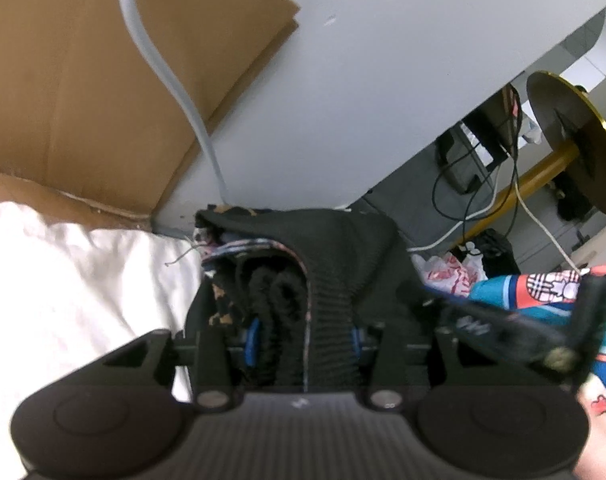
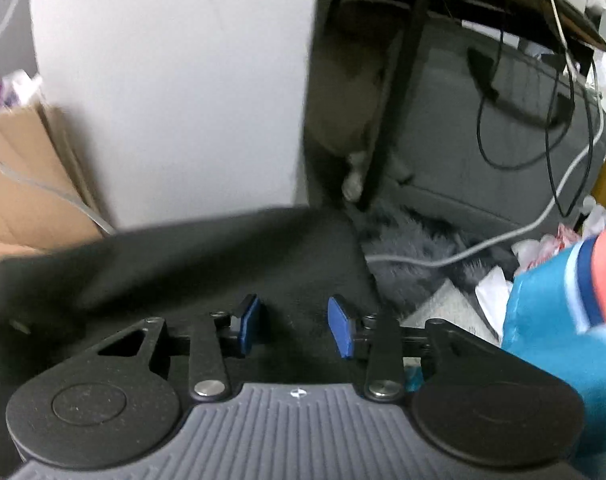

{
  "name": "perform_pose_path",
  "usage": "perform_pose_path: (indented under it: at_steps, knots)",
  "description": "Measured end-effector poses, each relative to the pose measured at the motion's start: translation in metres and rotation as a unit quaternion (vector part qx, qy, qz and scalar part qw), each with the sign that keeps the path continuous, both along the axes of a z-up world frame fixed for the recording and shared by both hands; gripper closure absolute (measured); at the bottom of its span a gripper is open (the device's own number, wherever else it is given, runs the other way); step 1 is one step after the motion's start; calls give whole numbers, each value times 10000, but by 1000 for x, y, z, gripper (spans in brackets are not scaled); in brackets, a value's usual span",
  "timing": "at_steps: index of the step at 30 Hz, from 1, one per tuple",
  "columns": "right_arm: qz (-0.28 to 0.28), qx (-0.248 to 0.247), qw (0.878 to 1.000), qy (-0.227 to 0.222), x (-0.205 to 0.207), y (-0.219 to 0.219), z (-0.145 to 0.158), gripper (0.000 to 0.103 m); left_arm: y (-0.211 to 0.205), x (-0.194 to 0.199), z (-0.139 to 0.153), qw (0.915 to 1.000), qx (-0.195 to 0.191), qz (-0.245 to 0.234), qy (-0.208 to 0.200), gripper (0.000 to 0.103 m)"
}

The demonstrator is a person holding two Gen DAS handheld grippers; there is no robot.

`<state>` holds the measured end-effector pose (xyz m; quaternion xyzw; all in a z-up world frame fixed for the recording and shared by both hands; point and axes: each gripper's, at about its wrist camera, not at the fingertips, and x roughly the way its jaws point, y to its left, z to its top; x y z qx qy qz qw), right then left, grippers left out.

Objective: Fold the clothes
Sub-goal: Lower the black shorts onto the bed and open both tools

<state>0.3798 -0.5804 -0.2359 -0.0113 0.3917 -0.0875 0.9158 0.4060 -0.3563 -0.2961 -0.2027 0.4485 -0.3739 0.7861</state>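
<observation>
A black knit garment (image 1: 335,248) with a ribbed hem is bunched up in the left wrist view. My left gripper (image 1: 305,340) is shut on it, and folds of the fabric fill the gap between the blue pads (image 1: 253,340). In the right wrist view the same black garment (image 2: 183,264) spreads flat under my right gripper (image 2: 295,328). That gripper stands open just over the cloth, with its blue pads (image 2: 341,332) apart and nothing pinched between them. A blue cartoon-print garment (image 1: 543,292) (image 2: 563,320) lies to the right.
A white sheet (image 1: 63,280) lies at the left below a flattened cardboard box (image 1: 83,80) with a grey cable (image 1: 163,60) across it. A white panel (image 2: 163,80) rises behind. Right of it are a black table leg (image 2: 395,100), a grey furry rug (image 2: 415,248), loose cables and a gold-rimmed round table (image 1: 571,140).
</observation>
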Motion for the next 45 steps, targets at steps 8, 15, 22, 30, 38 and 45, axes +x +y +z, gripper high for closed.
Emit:
perform_pose_path:
  at_steps: [8,15,22,30,38,45]
  knots:
    - [-488,-392,9980,1,-6,-8,-10,59,22,15,13,9990,-262,364,-71,39]
    - [-202,176,9970,-724,-37,13,17,58,14,35,-6,9977,-415,381,370,37]
    - [263,640,9938,-868,-58,45,16,58,7,57,-29,9862,-1025,685,1103,50]
    - [786,926,9885,-905,-61,87,8,58,24,65,-15,9872,-1040,1161,326,91]
    - [689,1081,9869,-977,-29,109,2,58,49,67,-12,9887,-869,1215,154,90]
    - [624,964,9907,-730,-15,122,-14,58,59,51,0,9910,-934,954,61,78]
